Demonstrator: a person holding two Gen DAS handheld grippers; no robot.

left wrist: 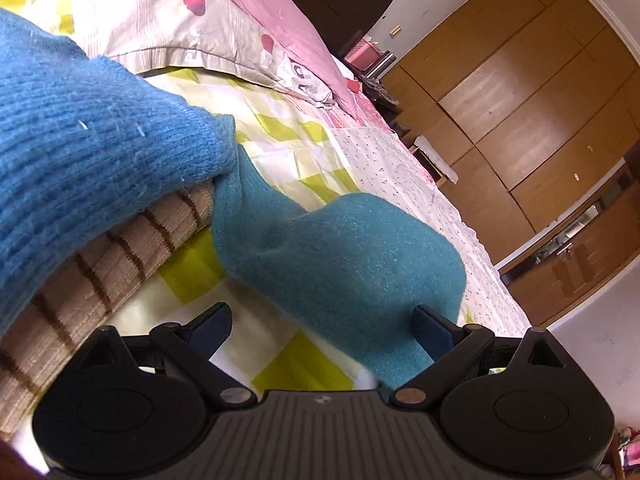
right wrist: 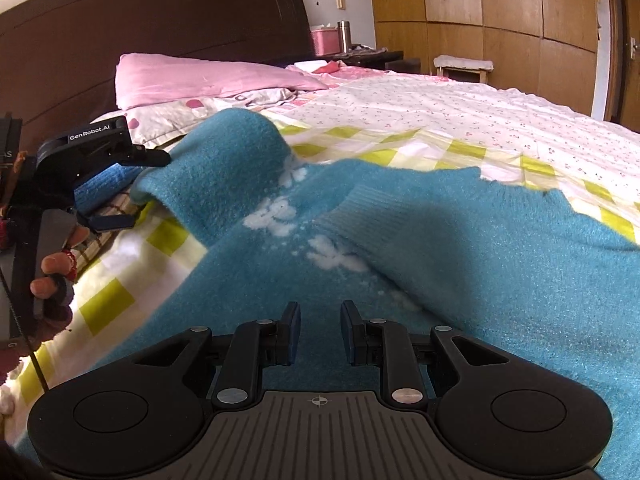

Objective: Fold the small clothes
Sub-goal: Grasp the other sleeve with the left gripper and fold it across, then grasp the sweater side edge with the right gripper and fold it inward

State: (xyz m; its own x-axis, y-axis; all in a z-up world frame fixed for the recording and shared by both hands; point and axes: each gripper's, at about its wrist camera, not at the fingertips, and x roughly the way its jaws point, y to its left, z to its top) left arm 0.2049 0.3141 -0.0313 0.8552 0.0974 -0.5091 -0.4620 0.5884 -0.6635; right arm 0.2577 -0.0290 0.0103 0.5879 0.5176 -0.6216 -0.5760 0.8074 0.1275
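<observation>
Right wrist view shows the right gripper (right wrist: 320,320) low over the body of a teal fuzzy sweater (right wrist: 460,264), its jaws narrow with a small gap between them; whether the pads pinch any of the knit below cannot be told. Just beyond the fingertips run white flower patches (right wrist: 276,216) and the ribbed collar (right wrist: 372,204), and the sweater spreads across the yellow-checked quilt (right wrist: 108,300) toward the right. At the far left, the left gripper (right wrist: 132,188) stands with its jaws wide apart and nothing between them, a person's hand (right wrist: 54,280) on its handle, right beside the raised sleeve (right wrist: 224,148). From the left wrist camera, that sleeve's end lies between and past the open fingertips (left wrist: 434,334), apart from them, while a blue ribbed knit (left wrist: 80,152) sits on a tan striped garment (left wrist: 100,272) at the left, likely a pile of folded pieces. Pink pillows (right wrist: 192,80) and the dark headboard (right wrist: 160,16) lie at the far end of the bed. My reading is that the sleeve fold is in hand: next, the left gripper must close on the cuff and carry it across the sweater's body, while the right steadies the cloth.
</observation>
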